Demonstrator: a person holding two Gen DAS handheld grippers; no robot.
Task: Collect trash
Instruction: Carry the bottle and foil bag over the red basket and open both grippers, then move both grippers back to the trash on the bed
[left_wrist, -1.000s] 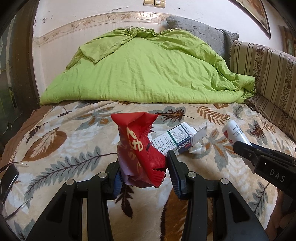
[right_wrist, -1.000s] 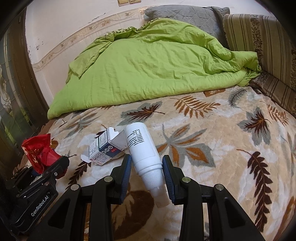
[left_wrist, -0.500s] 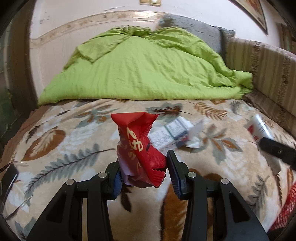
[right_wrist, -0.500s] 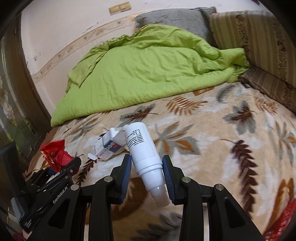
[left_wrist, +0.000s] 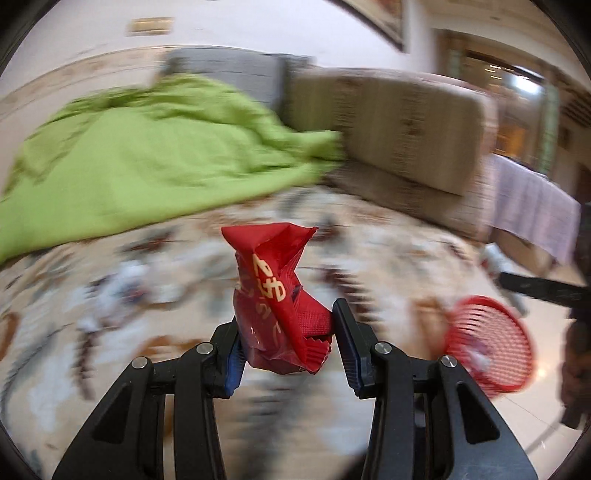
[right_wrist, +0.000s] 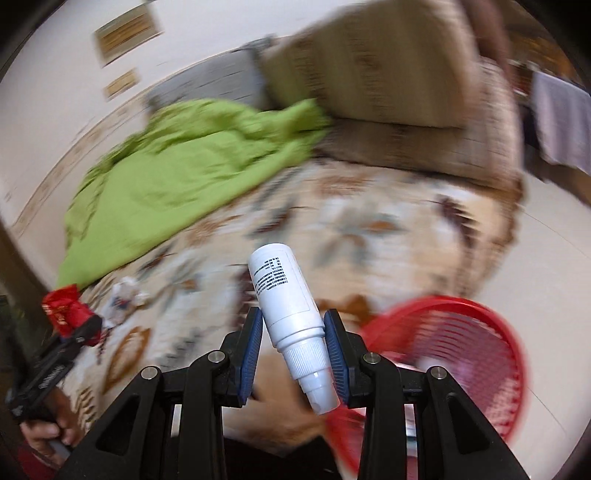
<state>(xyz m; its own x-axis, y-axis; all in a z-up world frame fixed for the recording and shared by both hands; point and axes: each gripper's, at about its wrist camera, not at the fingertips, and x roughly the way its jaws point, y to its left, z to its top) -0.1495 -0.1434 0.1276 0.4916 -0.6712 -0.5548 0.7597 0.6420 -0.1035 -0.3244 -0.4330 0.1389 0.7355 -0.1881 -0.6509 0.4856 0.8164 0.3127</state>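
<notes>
Nearest us, our left gripper (left_wrist: 286, 345) is clamped on the crumpled red wrapper (left_wrist: 275, 295), and our right gripper (right_wrist: 293, 354) pinches the white bottle (right_wrist: 286, 314) near its neck, nozzle toward us. The bottle sits tilted between the pads, so we judge it could twist loose if swung fast. Just beyond, the red basket (right_wrist: 476, 354) stands on the floor beside the bed (right_wrist: 369, 236); letting go short would miss it. A small box (right_wrist: 123, 295) lies uncollected farther back on the bed.

The leaf-patterned bed blanket (left_wrist: 388, 236) and the crumpled green quilt (right_wrist: 177, 177) are blurry. The round red mesh basket (right_wrist: 461, 343) is blurry too, and the picture's edge cuts it off.
</notes>
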